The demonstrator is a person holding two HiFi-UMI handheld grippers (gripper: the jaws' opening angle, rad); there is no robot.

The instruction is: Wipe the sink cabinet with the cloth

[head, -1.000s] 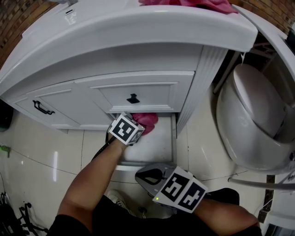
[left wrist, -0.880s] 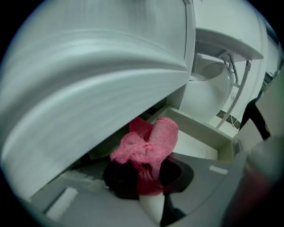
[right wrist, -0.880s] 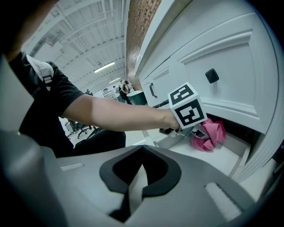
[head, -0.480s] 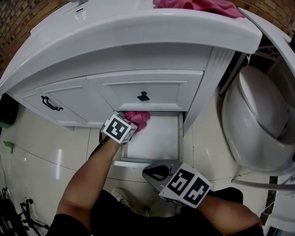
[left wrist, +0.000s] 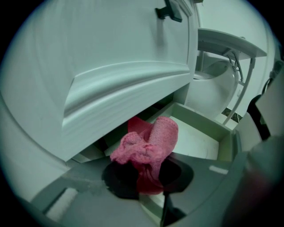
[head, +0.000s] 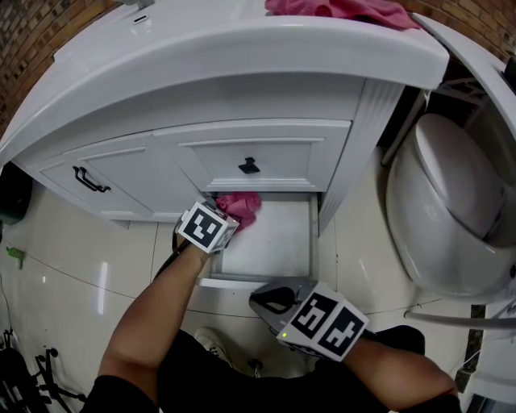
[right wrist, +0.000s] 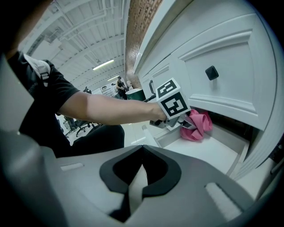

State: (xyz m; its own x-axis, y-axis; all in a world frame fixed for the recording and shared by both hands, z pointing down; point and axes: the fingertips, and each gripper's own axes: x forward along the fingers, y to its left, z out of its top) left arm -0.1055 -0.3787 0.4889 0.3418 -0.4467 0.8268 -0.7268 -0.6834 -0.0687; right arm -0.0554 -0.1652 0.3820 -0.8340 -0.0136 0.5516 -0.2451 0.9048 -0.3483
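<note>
Pink cloth (left wrist: pixel 148 153), clenched in the left gripper (left wrist: pixel 148 177), presses into the sink cabinet's (head: pixel 266 153) open drawer (head: pixel 278 242). The right gripper (right wrist: pixel 141 170) hangs behind it, jaws closed on nothing. Wiping looks under way, and the next stroke likely needs a firm sweep across the bare floor to the left gripper's right.

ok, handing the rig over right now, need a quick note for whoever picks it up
Left tool: shut on the pink cloth, at the back left corner of the open bottom drawer, just under the upper drawer front.
Right tool: shut, empty, held back in front of the drawer.
A second pink cloth lies on the sink top.
Done: drawer open, cloth gripped; which surfaces are already wiped doesn't show.
Left: probably the rest of the drawer and the cabinet fronts.
</note>
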